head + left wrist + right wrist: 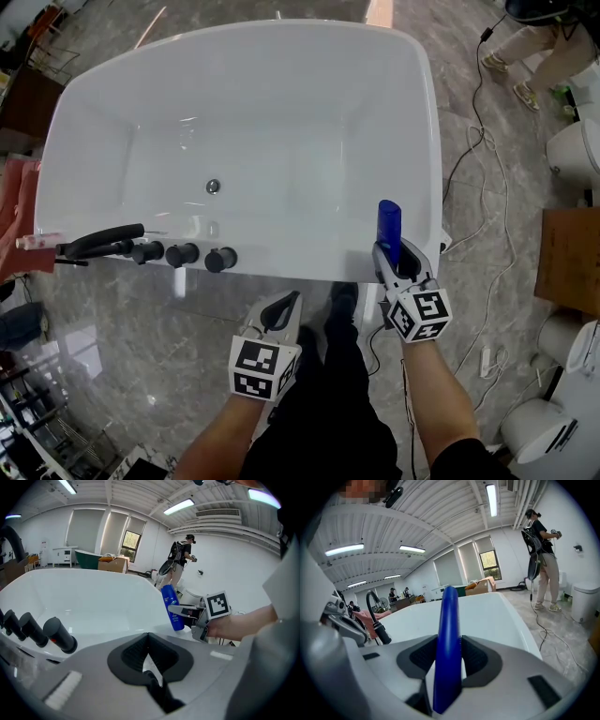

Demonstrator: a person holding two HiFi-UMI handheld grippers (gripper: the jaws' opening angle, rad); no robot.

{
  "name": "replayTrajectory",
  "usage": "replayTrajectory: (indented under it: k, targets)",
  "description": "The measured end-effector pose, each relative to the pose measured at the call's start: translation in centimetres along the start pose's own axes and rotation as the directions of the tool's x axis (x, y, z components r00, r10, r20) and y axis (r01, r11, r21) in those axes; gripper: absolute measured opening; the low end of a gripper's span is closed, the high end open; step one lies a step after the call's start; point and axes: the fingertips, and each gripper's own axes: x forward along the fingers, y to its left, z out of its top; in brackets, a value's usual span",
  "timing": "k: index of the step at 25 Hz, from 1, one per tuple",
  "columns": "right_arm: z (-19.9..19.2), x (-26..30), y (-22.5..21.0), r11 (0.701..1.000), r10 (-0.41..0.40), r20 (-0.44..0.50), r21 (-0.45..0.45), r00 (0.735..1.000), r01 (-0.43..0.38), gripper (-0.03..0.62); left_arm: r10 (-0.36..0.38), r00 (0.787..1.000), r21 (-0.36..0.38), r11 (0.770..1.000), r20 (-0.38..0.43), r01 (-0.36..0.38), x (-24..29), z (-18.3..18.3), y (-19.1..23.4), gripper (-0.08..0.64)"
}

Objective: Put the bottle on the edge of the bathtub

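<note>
My right hand-held gripper (395, 255) clamps the blue bottle (389, 223) upright at the bathtub (427, 141) edge — my left hand-held gripper (282, 309) is closed, empty

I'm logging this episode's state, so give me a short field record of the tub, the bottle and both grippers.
bottle: blue, upright, at the right end of the bathtub near rim
right gripper: shut on the bottle
left gripper: shut, empty, in front of the tub
rim fittings: black knobs on the left part of the near rim
</note>
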Motion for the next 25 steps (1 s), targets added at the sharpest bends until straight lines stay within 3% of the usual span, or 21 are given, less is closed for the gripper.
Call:
replayTrajectory:
  k: [5,11,13,15,18,21,25]
  targets:
    - [3.2,0.1,1.1,0.999,0.042,0.028,-0.002,0.999,-0.042,0.158,-0.01,1.0,-0.007,1.0,0.028,0.01,-0.1,2.3,0.2,0.009]
    - [7.1,-1.1,3.4,0.994,0.11,0.044,-0.03,0.993,-0.109,0.158,-0.088,0.984,0.053,0.995,0.157,0.08,-0.6,10.3,-1.4,0.009]
    - [8.5,-1.8,4.2,0.99,0.138,0.05,-0.042,0.989,-0.136,0.158,-0.142,0.971,0.08,0.989,0.193,0.128,-0.9,13.0,-2.5,0.009]
    - [9.8,-2.6,5.1,0.984,0.171,0.056,-0.054,0.984,-0.168,0.158,-0.2,0.955,0.105,0.978,0.222,0.18,-1.2,15.3,-3.5,0.075]
    - [11.4,-3.7,6.6,0.972,0.229,0.065,-0.071,0.971,-0.224,0.158,-0.294,0.92,0.134,0.954,0.258,0.267,-1.9,18.0,-4.6,0.104]
    - [12.4,-4.5,8.3,0.956,0.285,0.063,-0.094,0.956,-0.279,0.158,-0.376,0.883,0.142,0.926,0.282,0.349,-2.2,20.0,-5.4,0.127]
    - [12.7,-4.9,9.7,0.941,0.327,0.053,-0.112,0.944,-0.32,0.158,-0.433,0.854,0.134,0.901,0.288,0.412,-2.3,21.2,-5.9,0.13]
